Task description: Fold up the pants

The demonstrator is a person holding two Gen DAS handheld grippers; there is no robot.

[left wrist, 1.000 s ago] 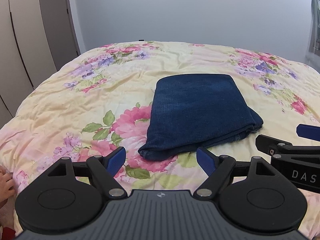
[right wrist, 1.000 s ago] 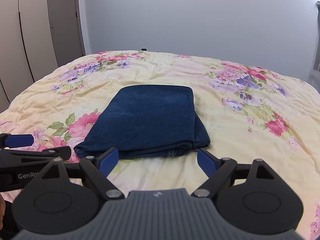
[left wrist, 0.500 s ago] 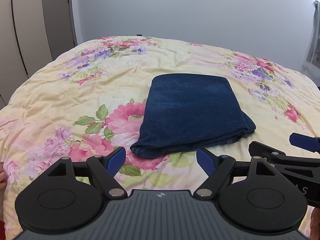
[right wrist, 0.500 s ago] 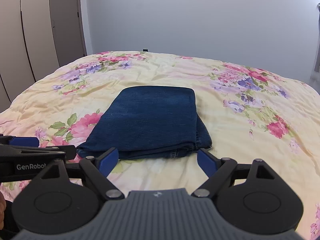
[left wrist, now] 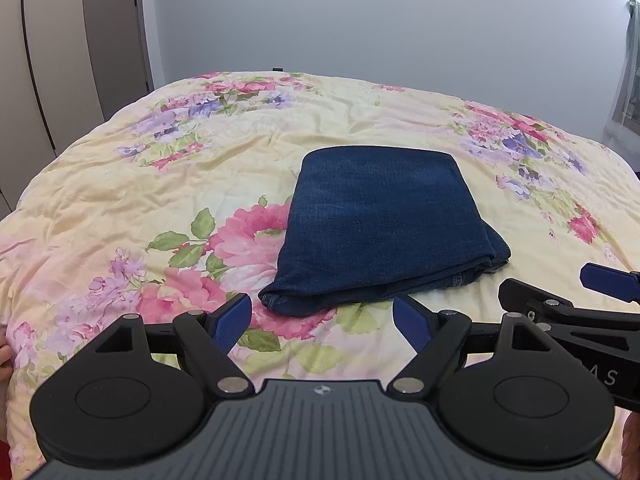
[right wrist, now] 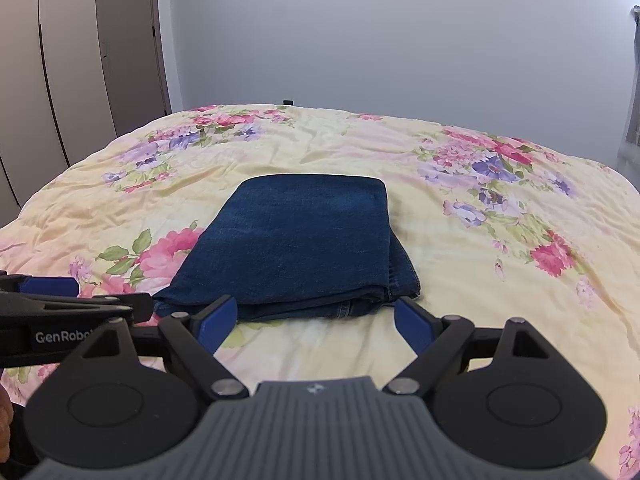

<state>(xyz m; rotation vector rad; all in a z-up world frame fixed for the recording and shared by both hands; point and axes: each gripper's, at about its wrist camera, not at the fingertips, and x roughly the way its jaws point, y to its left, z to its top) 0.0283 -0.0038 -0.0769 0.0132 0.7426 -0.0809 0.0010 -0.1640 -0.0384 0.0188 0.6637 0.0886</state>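
Note:
Dark blue denim pants (left wrist: 384,224) (right wrist: 304,240) lie folded into a compact rectangle in the middle of the floral bedspread (left wrist: 160,184) (right wrist: 500,280). My left gripper (left wrist: 322,322) hovers open just short of the pants' near left corner, nothing between its blue pads. Over the near edge of the pants my right gripper (right wrist: 316,320) is open too and holds nothing. Each gripper shows at the side of the other's view: the right one (left wrist: 600,280) and the left one (right wrist: 52,286).
The bed fills most of both views, with a plain pale wall (right wrist: 380,40) behind it. Tall wardrobe doors (left wrist: 60,60) (right wrist: 80,60) stand at the left. A curtain (left wrist: 628,72) hangs at the far right. A hand (left wrist: 4,360) shows at the left edge.
Both grippers have drawn back and risen slightly from the folded pants, which now sit farther off. Both stay open and the pants have not moved.

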